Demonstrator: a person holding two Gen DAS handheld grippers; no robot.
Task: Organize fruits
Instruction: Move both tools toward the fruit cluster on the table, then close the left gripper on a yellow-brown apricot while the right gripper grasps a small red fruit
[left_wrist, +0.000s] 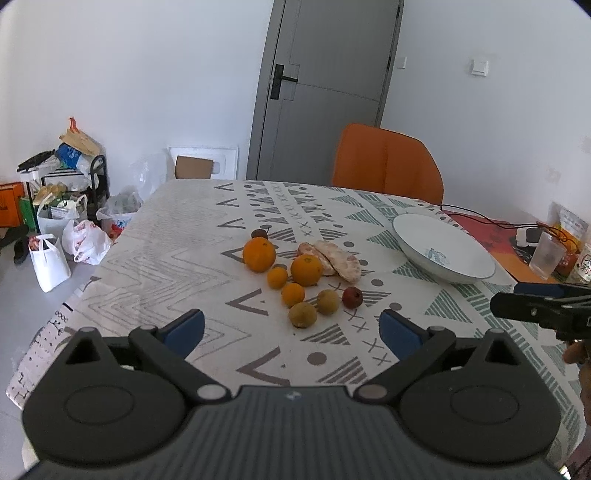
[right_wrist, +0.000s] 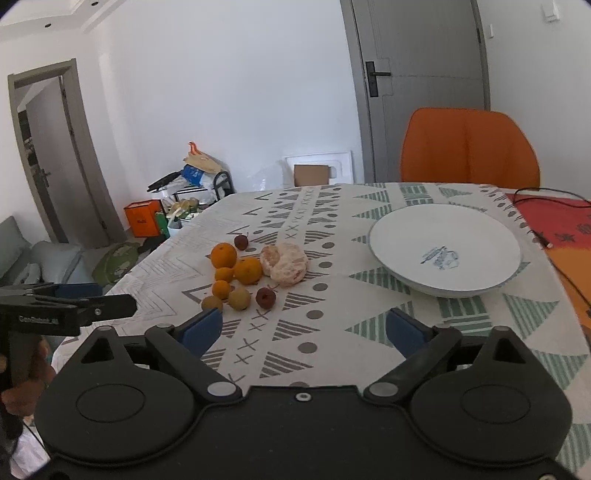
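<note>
- The left gripper (left_wrist: 291, 328) hovers over the near part of the table (left_wrist: 166, 236), jaws spread wide with nothing between them.
- The right gripper (right_wrist: 303, 328) hangs beside it, jaws also wide and empty.
- The fruits sit in a loose cluster mid-table on the patterned cloth: two larger oranges (left_wrist: 259, 254) (left_wrist: 306, 270) with two small ones just in front.
- Two peeled citrus halves (left_wrist: 341, 260) lie touching the right-hand orange.
- Two yellow-brown round fruits (left_wrist: 302, 314) and a dark red fruit (left_wrist: 352, 297) form the near edge of the cluster; another dark red fruit (left_wrist: 259, 233) sits at the far edge.
- A white bowl (right_wrist: 406, 221) stands well apart to the right, with no fruit in it.
- An orange chair (right_wrist: 469, 147) stands behind the table.
</note>
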